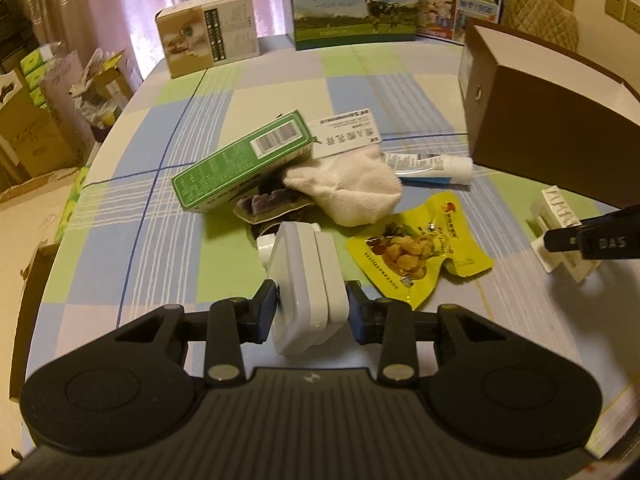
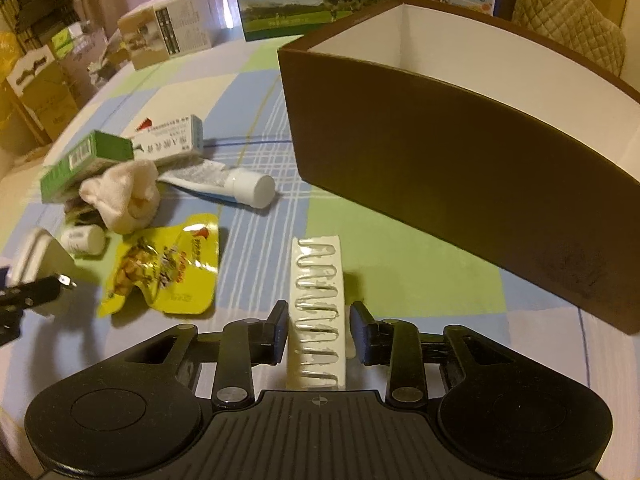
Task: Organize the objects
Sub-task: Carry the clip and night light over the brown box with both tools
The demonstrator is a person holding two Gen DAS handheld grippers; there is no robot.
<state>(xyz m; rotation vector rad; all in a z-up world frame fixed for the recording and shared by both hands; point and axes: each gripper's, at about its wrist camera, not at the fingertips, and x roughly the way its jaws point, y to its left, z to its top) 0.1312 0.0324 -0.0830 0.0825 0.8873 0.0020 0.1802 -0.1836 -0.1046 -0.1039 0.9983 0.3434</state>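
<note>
Your table (image 1: 280, 92) carries a checked cloth in blue, green and cream, and at its right side stands the big brown box (image 2: 440, 184), open at the top with white walls inside. At the far edge stand two milk cartons (image 1: 356, 4) with a cow picture and a smaller beige carton (image 1: 208, 38).

In the middle of the table lies a loose heap. The green box (image 1: 244, 162) lies tilted on top of a white flat box (image 1: 344, 132) with printed text. A white sock (image 1: 348, 184) lies crumpled against the green box. Behind the sock lies a tube (image 2: 224, 184) with a white cap, its cap pointing toward the brown box. The yellow snack packet (image 1: 416, 248) lies flat, just beside the sock. A small white bottle (image 2: 82, 239) lies on its side near the packet.

Your left gripper (image 1: 312, 312) holds a white square case (image 1: 306, 284) on its edge, and both pads press its sides (the case is lifted a little above the cloth, I think).

Your right gripper (image 2: 319, 330) has the white comb card (image 2: 319, 304) between its fingers. The jaws stand a little apart from the card on both sides, so they do not clamp it.
</note>
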